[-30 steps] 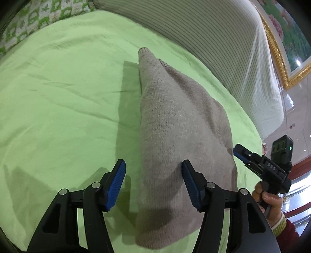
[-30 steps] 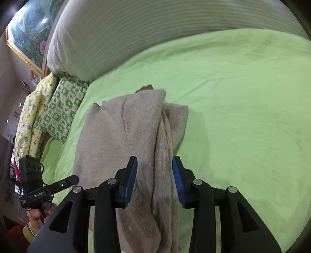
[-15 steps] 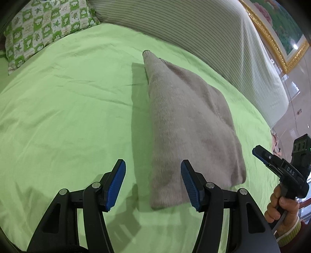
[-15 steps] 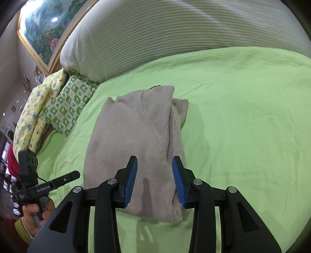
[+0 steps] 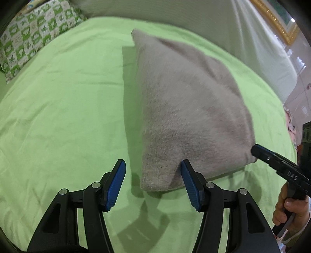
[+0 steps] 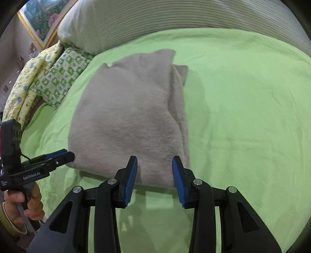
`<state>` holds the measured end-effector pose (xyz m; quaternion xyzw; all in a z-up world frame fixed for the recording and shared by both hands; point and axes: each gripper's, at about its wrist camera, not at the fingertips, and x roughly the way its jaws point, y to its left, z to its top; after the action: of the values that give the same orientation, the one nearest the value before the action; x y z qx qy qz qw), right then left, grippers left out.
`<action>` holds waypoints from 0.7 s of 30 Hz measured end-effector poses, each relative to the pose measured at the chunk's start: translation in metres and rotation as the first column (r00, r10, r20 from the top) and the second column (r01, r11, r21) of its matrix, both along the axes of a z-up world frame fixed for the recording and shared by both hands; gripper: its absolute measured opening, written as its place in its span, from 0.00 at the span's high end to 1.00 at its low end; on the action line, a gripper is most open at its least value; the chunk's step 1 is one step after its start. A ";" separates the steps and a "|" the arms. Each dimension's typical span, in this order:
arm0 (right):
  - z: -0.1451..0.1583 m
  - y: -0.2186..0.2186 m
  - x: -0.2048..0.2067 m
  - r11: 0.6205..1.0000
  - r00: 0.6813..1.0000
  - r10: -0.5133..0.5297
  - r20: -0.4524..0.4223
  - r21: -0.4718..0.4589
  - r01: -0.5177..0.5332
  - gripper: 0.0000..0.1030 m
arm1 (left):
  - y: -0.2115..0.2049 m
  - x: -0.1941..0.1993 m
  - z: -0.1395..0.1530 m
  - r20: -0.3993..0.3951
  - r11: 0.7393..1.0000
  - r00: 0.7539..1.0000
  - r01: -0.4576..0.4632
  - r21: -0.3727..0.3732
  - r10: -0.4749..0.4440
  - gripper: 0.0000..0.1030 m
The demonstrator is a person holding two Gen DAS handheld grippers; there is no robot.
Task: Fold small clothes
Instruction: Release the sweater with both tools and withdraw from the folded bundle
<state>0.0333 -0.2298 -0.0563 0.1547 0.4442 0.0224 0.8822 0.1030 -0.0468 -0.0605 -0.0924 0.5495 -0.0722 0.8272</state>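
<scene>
While both tools are held spread and empty above the near edge of the bed (image 6: 243, 101), the small grey knitted garment (image 5: 186, 109) is seen lying folded into a rough rectangle on the green sheet, its near edge just in front of the fingers. The left tool (image 5: 153, 181) is held with its blue pads wide apart, the right-hand pad touching or just beside the near-left corner of the cloth (contact cannot be settled from this view). The right tool (image 6: 154, 178) is likewise held apart, its pads hanging over the near edge toward the right-hand side, where stacked layers (image 6: 179, 109) are shown along the garment's right border. Nothing is pinched by either tool. The knit is judged to be soft, light and limp, with a fuzzy surface that should grip the pads well rather than slide; it will sag and drape when lifted, and the stacked layers could shift or peel apart if only the top one is caught. A hold is best taken at the two near corners, through all layers at once, so that the fold is carried over evenly. A patterned pillow (image 6: 58, 77) is seen at the far left and a striped cushion (image 6: 175, 17) along the far side, both well apart from the garment.
</scene>
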 end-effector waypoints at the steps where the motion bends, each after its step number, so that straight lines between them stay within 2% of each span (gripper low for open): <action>1: -0.002 -0.001 0.000 1.000 1.000 -0.002 -0.004 -0.001 0.002 0.62 | 0.000 0.002 -0.005 -0.011 1.000 1.000 -0.001 0.003 0.001 0.42; 7: 0.001 -0.002 -0.004 1.000 1.000 -0.013 0.019 -0.002 0.013 0.62 | -0.006 0.005 -0.016 -0.040 1.000 0.999 -0.004 0.021 0.005 0.42; 11: -0.015 -0.005 0.004 1.000 0.999 0.015 -0.044 -0.005 -0.015 0.63 | -0.006 0.006 -0.020 -0.052 1.000 0.999 -0.009 0.018 0.010 0.42; 13: -0.019 -0.008 0.006 1.000 0.999 0.011 -0.046 0.011 -0.011 0.63 | -0.004 0.008 -0.021 -0.053 1.000 0.998 -0.015 0.012 0.016 0.42; 17: -0.010 -0.011 0.002 0.999 1.000 0.001 -0.025 0.046 0.000 0.63 | -0.002 0.001 -0.012 -0.033 1.000 0.999 -0.016 0.006 0.016 0.42; 21: 0.003 -0.010 -0.008 0.999 1.000 0.000 0.008 0.043 0.000 0.62 | 0.004 -0.011 0.001 0.000 0.999 0.999 -0.037 -0.002 0.037 0.42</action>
<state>0.0252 -0.2398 -0.0535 0.1734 0.4403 0.0324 0.8803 0.0920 -0.0432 -0.0599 -0.1036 0.5475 -0.0575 0.8283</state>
